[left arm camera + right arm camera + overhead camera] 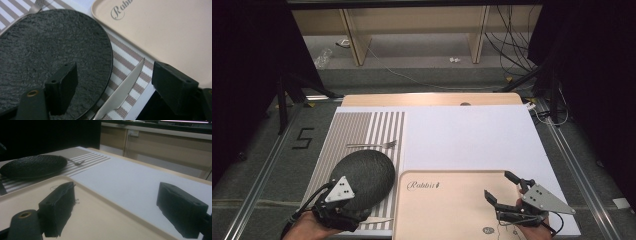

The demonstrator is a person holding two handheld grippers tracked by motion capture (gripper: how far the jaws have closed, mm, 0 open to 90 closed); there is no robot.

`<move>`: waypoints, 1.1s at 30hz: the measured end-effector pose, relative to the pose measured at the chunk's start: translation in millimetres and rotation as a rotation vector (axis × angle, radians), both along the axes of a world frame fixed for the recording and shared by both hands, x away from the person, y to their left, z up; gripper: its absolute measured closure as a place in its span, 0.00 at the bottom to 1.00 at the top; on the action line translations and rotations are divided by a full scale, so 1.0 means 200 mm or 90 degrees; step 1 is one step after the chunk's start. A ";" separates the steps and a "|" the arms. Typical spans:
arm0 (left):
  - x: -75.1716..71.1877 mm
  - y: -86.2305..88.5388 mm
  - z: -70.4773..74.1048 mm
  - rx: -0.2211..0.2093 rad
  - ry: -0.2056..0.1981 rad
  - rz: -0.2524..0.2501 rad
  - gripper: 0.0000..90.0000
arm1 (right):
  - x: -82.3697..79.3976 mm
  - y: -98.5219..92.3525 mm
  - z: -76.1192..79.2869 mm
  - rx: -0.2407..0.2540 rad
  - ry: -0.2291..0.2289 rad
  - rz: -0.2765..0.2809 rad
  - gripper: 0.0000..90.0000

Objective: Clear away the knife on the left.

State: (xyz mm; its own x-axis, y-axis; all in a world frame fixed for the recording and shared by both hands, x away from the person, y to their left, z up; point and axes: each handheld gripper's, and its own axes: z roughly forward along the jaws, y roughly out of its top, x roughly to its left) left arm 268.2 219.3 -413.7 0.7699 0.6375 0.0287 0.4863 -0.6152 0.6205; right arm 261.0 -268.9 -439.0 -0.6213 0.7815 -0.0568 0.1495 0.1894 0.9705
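Note:
A dark round textured plate [364,172] [50,47] lies on a striped placemat [362,125] [125,65]. Beyond the plate rests a fork [373,145] [76,162]. A knife [122,92] [379,219] lies on the mat to the plate's right. My left gripper [343,202] [113,72] is open at the plate's near edge: one jaw hangs over the plate, the other near the tray's corner, with the knife blade between them. A beige tray [447,210] [100,220] marked "Rabbit" lies at the front right. My right gripper [500,186] [117,195] hovers open and holds nothing above the tray's right part.
A white board [472,135] covers the wooden table beyond the tray. Metal rails run along both table sides. Wooden shelving and loose cables stand behind the table's far edge.

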 end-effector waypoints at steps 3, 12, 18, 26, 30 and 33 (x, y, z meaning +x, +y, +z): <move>0.00 0.03 0.00 0.008 0.008 0.004 0.24 | 0.00 0.00 0.00 0.001 0.000 0.003 0.18; 0.01 0.11 -0.01 0.046 0.043 0.018 0.26 | 0.00 0.00 0.00 0.000 -0.001 0.015 0.18; 0.01 0.13 -0.04 0.069 0.080 0.016 0.26 | -0.01 0.01 0.00 -0.004 0.000 0.022 0.18; 0.01 0.18 -0.07 0.105 0.117 0.025 0.28 | 0.00 0.02 -0.01 -0.007 0.003 0.026 0.18; 0.02 0.19 -0.09 0.127 0.128 0.029 0.28 | 0.00 0.02 -0.01 -0.008 0.004 0.026 0.18; 0.03 0.20 -0.12 0.142 0.142 0.041 0.29 | 0.00 0.02 -0.01 -0.009 0.004 0.027 0.18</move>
